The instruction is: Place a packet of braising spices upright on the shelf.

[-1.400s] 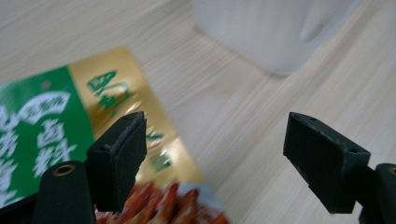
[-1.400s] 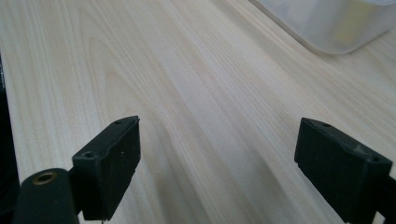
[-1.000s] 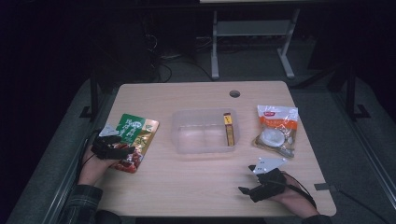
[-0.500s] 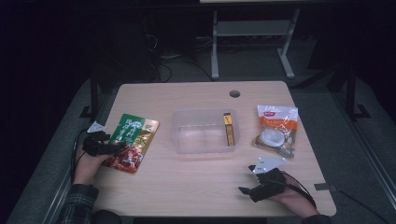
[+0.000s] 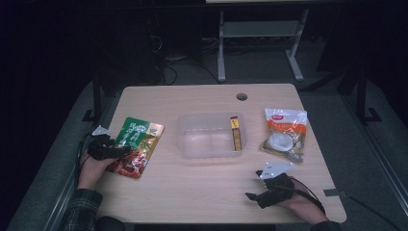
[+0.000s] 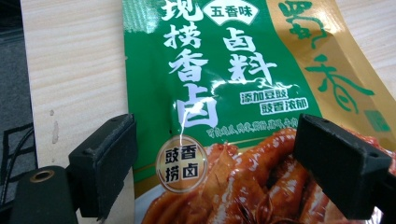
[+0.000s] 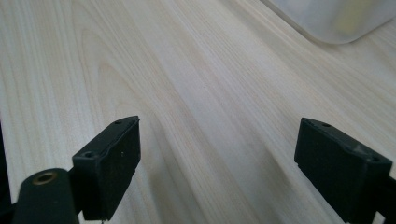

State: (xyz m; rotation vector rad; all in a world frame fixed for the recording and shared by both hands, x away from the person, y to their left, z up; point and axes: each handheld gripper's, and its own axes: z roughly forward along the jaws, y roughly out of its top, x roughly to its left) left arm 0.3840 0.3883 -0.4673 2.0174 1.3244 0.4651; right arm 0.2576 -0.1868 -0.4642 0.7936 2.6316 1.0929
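— Since your left gripper (image 6: 210, 163) has its jaws spread wide over the green and gold foil seasoning pouch (image 6: 243, 107), why haven't they closed on anything?

— You look to be lining up, I'd judge. In the left gripper view one jaw sits over the bare wood just off the pouch's edge and the other over its printed face, so you straddle that side of the pack without pinching it. The pouch lies flat at the left of the pale wooden table (image 5: 192, 192), your gripper (image 5: 107, 150) at its near left edge.

— And your right gripper (image 5: 263, 195)?

— It rests near the front edge, well apart from everything, jaws gaping and empty over plain tabletop (image 7: 196, 84). You seem to be parking it out of the way while the left hand works.

— Why is the clear rectangular plastic tub (image 5: 208, 137) in the middle?

— Probably so either hand can reach it. A slim yellow and brown box (image 5: 235, 134) stands against its right wall inside.

— Count things for me.

— Two grippers, one tub, one slim box, one green pouch, and one orange and white snack bag (image 5: 285, 125) at the right with a clear packet holding a round white thing (image 5: 281, 143) just in front of it; whether they touch, I can't tell.
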